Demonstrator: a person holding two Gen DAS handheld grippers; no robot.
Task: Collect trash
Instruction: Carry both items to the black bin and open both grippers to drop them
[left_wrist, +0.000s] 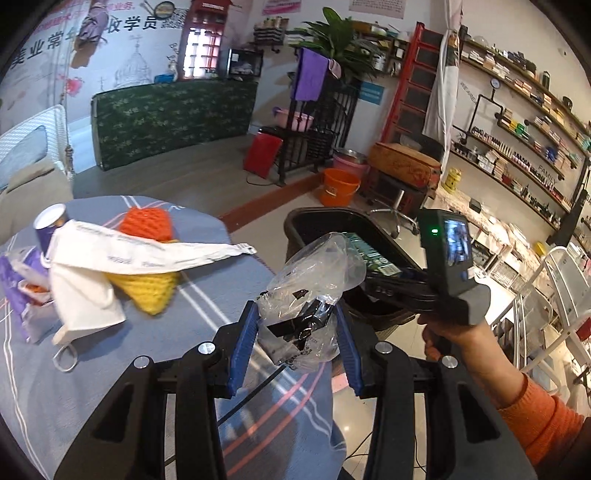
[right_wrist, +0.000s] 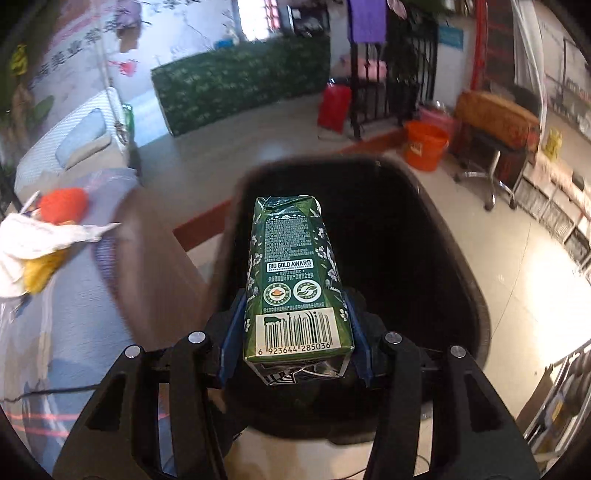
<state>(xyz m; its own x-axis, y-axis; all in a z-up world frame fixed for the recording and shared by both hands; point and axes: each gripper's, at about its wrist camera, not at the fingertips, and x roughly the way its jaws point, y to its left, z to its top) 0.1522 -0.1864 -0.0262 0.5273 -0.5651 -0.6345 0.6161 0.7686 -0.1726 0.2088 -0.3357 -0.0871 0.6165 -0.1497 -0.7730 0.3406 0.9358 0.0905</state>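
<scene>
Jaws of the right gripper (right_wrist: 293, 334) clamped on the barcode end of a green drink carton (right_wrist: 295, 284), held level over the open mouth of a black trash bin (right_wrist: 461, 266). Jaws of the left gripper (left_wrist: 295, 328) pinched on crumpled clear plastic wrap (left_wrist: 314, 280), raised above the near edge of the tabletop (left_wrist: 110, 369), just beside the bin (left_wrist: 306, 221). Right hand (left_wrist: 458, 336) in an orange sleeve gripping its handle, seen from the left wrist view. Left behind on the blue striped cloth: a white mailer bag (left_wrist: 110, 266), orange foam netting (left_wrist: 147, 221), yellow foam netting (left_wrist: 147, 291), a purple paper cup (left_wrist: 50, 225).
</scene>
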